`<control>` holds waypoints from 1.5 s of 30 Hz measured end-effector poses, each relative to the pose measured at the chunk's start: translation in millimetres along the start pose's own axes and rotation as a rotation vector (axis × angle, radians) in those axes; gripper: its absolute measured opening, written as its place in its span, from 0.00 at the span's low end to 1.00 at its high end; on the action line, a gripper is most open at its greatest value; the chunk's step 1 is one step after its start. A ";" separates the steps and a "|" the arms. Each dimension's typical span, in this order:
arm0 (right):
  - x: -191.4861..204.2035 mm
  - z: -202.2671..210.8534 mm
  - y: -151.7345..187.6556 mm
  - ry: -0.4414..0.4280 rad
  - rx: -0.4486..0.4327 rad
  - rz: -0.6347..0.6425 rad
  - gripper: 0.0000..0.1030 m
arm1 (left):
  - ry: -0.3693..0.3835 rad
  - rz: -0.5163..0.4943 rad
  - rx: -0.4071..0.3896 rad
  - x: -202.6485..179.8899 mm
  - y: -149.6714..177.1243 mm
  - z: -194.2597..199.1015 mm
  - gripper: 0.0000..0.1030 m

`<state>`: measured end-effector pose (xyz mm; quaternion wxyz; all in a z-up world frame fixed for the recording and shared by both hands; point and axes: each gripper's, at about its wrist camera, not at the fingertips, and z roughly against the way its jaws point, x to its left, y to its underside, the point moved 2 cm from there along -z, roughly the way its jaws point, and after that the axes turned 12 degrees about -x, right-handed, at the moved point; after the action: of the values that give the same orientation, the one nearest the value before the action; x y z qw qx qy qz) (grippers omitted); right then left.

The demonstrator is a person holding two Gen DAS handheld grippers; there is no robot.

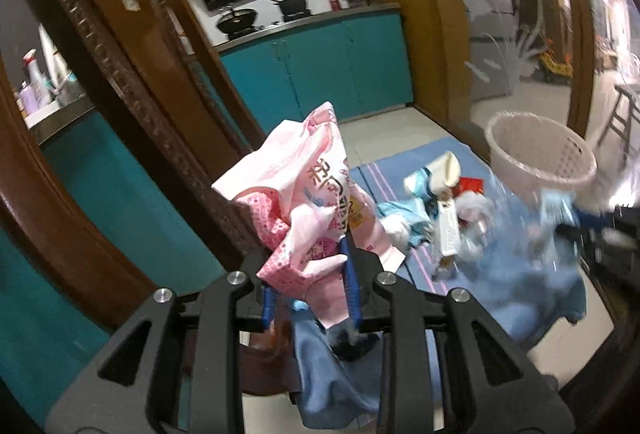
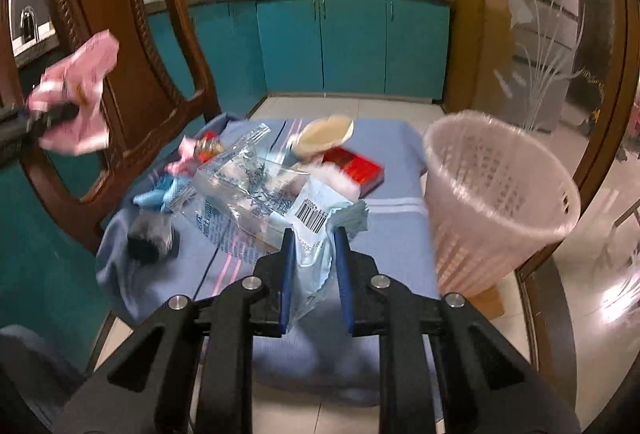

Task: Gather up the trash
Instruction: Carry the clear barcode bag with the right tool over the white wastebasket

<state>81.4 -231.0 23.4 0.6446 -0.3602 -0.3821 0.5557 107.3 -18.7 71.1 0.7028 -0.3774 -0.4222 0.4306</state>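
Beside the blurred basket (image 2: 500,201), right claw (image 2: 313,238) pinches a clear wrapper (image 2: 256,193); left claw (image 1: 308,274) pinches pink packaging (image 1: 304,185).

I see the basket (image 2: 496,201) right of the wrappers (image 2: 256,193) on the cloth (image 2: 396,226), chair (image 2: 120,45) at left.

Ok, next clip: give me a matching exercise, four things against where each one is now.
Things:
1. pink wrapper
2. clear blue-printed bag
3. red box
4. white basket

Places:
A. lying on the blue cloth
B. between the left gripper fingers
C. standing at the cloth's right edge
D. between the right gripper fingers

Pairs: 1-B, 2-D, 3-A, 4-C
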 end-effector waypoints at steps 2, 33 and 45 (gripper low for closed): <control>-3.1 -1.1 -11.0 -0.003 -0.007 -0.011 0.20 | 0.029 -0.007 0.032 -18.2 7.4 -0.4 0.27; -21.5 -25.1 -7.7 0.002 -0.003 -0.076 0.20 | 0.058 0.161 0.099 -50.5 49.9 -36.9 0.28; -20.7 -25.6 -6.0 -0.004 0.001 -0.069 0.20 | 0.075 0.185 0.091 -45.7 50.1 -34.3 0.28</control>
<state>105.1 -253.2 15.3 0.6630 -0.3452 -0.3951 0.5340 111.9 -49.5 1.7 0.6920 -0.3980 -0.3389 0.4979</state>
